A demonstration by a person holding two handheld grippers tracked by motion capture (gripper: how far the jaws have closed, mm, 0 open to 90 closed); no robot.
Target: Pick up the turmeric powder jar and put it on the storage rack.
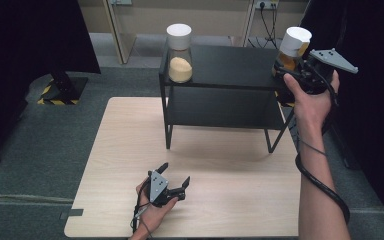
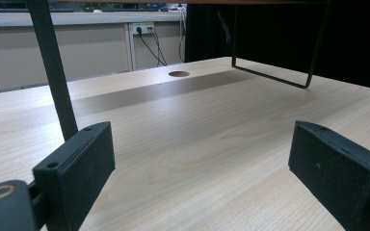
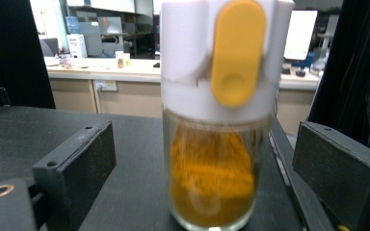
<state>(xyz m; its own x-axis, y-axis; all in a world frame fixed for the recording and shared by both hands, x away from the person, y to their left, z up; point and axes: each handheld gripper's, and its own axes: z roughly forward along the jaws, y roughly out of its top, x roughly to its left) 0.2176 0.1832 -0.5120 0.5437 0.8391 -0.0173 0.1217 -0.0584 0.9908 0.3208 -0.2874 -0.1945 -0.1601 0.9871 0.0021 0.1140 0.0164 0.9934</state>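
A glass jar (image 3: 215, 185) of orange powder, with a white lid and a yellow tab, stands at the right end of the black shelf's (image 1: 230, 65) top. My right gripper (image 1: 283, 71) is open around the jar (image 1: 293, 49). In the right gripper view both black pads (image 3: 79, 166) stand apart from the glass, one on each side. A second jar (image 1: 180, 56), white-lidded and holding pale yellow powder, stands at the shelf's left end. My left gripper (image 1: 175, 172) rests open on the wooden table (image 1: 230, 200) in front of the shelf, with nothing between its jaws (image 2: 200, 163).
The shelf's thin black legs (image 2: 53, 72) stand on the table just ahead of the left gripper. A round cable hole (image 2: 178, 74) is in the tabletop beyond. Dark curtains hang at both sides, and a cable trails from the right hand.
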